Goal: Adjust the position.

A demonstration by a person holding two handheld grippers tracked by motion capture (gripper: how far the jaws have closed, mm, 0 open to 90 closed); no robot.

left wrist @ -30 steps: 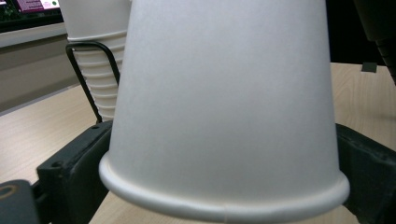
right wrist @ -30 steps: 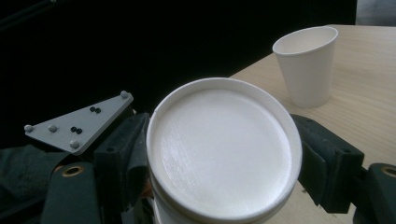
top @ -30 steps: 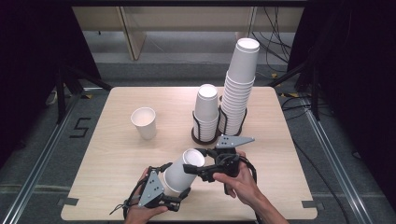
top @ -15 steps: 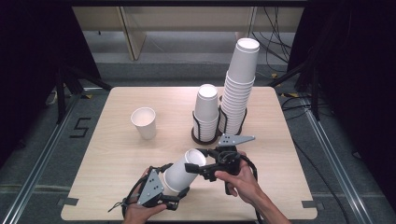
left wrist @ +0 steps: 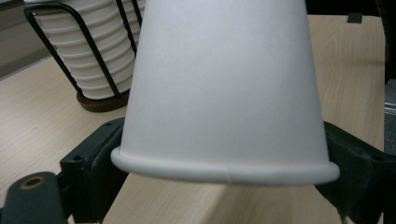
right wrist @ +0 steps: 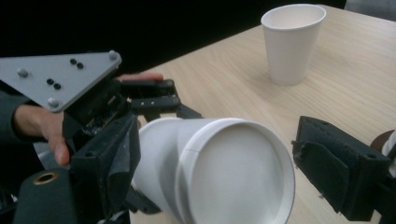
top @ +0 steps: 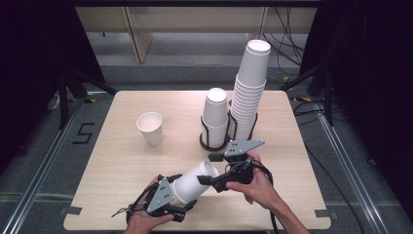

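Our left gripper (top: pixel 187 202) sits low at the near edge of the table (top: pixel 122 161), and its jaws have just been closing on the lying paper cup (top: pixel 195 181). In the left gripper view we see the cup (left wrist: pixel 224 93) between the two black jaws, both pressed against its wall just above the rolled rim, so we read it as clamped. The cup is held tilted above the table, mouth toward the left gripper and base pointing up and away toward the stacks.

Moving rightward, our right gripper (top: pixel 207 168) meets the cup's base end. In the right gripper view the cup's base (right wrist: pixel 233 172) lies between its jaws; the left jaw is close against the wall while the right jaw stands clear, so we take it as open around the cup.

Farther back, a single upright cup (top: pixel 150 127) stands left of centre. Right of it, a short stack (top: pixel 215 114) and a tall stack (top: pixel 249 87) sit in a black wire holder (top: pixel 214 141).
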